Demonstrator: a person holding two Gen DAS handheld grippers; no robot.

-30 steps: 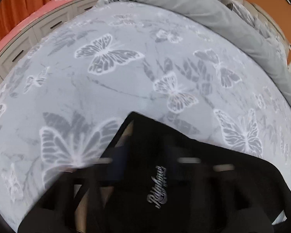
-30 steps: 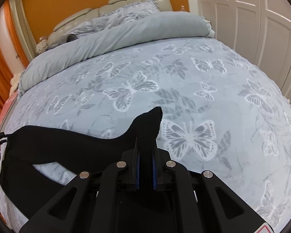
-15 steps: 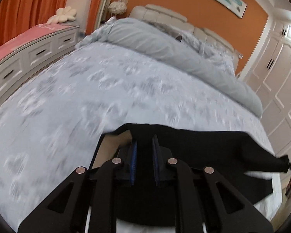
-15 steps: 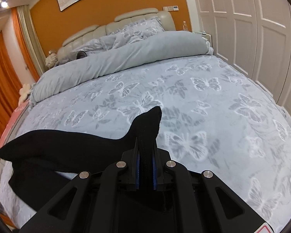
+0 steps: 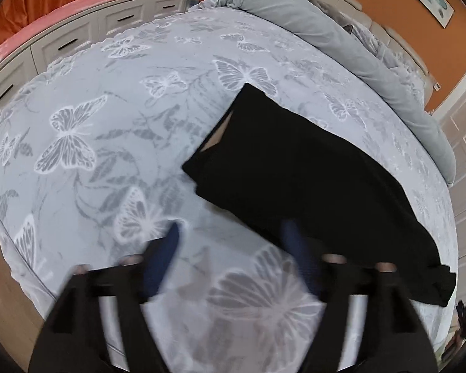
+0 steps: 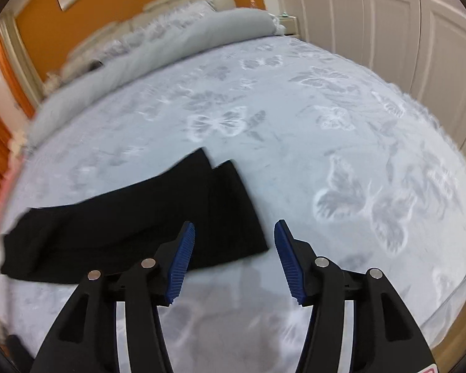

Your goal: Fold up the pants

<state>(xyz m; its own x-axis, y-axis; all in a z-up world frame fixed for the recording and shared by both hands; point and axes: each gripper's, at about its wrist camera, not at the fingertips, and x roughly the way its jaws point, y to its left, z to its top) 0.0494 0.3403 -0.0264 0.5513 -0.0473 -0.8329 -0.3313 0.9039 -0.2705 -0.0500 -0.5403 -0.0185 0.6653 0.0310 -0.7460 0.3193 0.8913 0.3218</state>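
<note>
1. Opening at this moment, both claws have let go: the left gripper (image 5: 233, 248) has its blurred blue pads spread wide over bare butterfly-print bedspread with no cloth between them, though the right-hand pad overlaps the near edge of the cloth in the picture and I cannot tell whether it touches

2. Spreading likewise, the right gripper (image 6: 234, 258) shows a clear gap between its ribbed blue pads, and only bedspread lies in that gap

3. Lying flat on the grey butterfly-print bedspread (image 5: 108, 143), the black fabric pants (image 5: 295, 174) run as a long band from centre frame to the lower right in the left wrist view; in the right wrist view the pants (image 6: 133, 227) sit lower left, their two leg ends side by side near centre frame, just left of and beyond the pads

4. Comparing with half a second ago, each claw then pinched black cloth between nearly closed pads; now the garment rests free of both

5. Judging from this, the pants look folded lengthwise, one leg over the other, and laid down; a crosswise fold likely remains, so both claws need fresh holds
</note>
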